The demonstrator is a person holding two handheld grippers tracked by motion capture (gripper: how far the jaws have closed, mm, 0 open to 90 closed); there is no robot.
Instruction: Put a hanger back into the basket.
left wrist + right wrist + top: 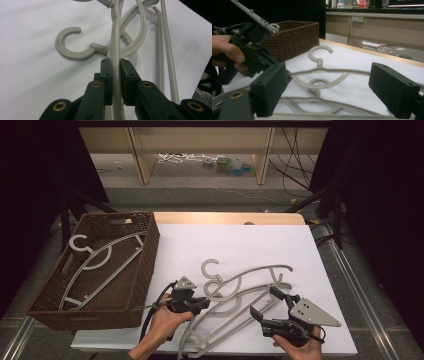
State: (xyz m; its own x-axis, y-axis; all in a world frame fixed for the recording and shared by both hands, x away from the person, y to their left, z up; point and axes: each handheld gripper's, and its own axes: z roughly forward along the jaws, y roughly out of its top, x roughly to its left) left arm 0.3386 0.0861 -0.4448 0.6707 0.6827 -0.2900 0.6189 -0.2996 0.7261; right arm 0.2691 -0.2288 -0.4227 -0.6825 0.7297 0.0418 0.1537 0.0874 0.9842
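Note:
Several grey plastic hangers (pixel 235 292) lie overlapping on the white table top (pixel 240 245), their hooks pointing away from me. My left gripper (pixel 204 304) is shut on the thin arm of one hanger (pixel 115 37); in the left gripper view its pads press that arm from both sides. A hook (pixel 72 47) lies just beyond the jaws. My right gripper (pixel 265 303) stands open at the right side of the pile. In the right gripper view (pixel 329 92) a hanger arm (pixel 329 71) runs across the wide gap between the jaws, touching neither pad.
A brown wicker basket (pixel 150 250) stands at the table's left edge with one grey hanger (pixel 95 262) lying inside; its wall (pixel 294 37) rises behind the person's left hand (pixel 227 50). Wooden shelving and cables lie on the floor beyond the table.

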